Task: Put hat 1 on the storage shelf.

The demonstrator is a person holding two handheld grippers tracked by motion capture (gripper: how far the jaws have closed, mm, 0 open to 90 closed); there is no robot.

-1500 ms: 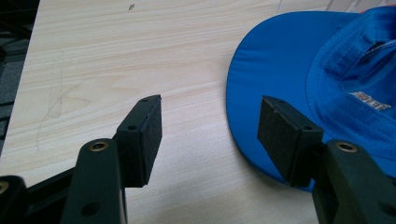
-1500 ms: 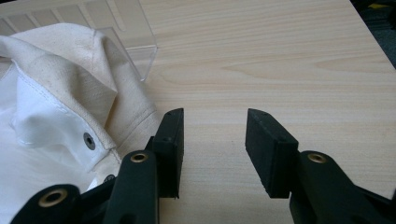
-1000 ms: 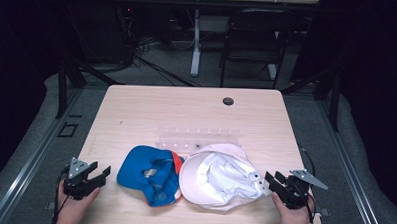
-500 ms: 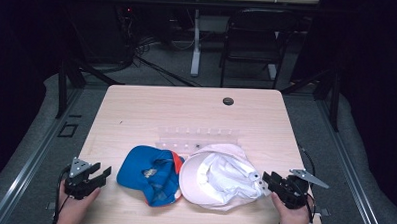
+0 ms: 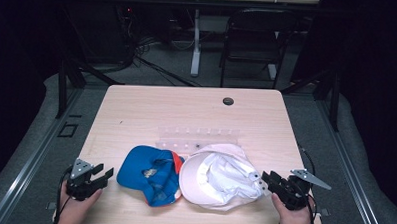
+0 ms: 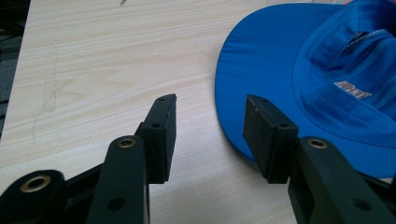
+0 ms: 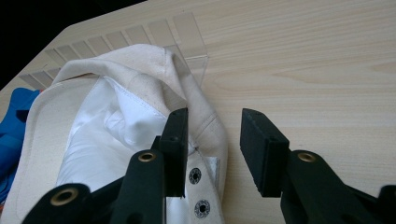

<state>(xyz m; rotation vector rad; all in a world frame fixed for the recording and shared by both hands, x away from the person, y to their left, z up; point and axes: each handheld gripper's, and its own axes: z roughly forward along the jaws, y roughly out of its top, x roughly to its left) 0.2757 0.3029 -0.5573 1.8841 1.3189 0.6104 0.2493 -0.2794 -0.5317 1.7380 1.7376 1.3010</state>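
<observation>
Around us the room is dark, with a chair [image 5: 251, 41] and cables behind the pale wooden surface [image 5: 186, 111]. Since a second ago our right hand-held gripper [image 5: 268, 179] has crept to the white cap [image 5: 219, 175], jaws parted at its snap strap, likely readying a grasp, while our left hand-held gripper [image 5: 102, 172] waits, released, beside the blue cap [image 5: 149, 173].

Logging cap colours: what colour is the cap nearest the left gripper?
Blue cap, with an orange patch; clearest in the left gripper view.
</observation>
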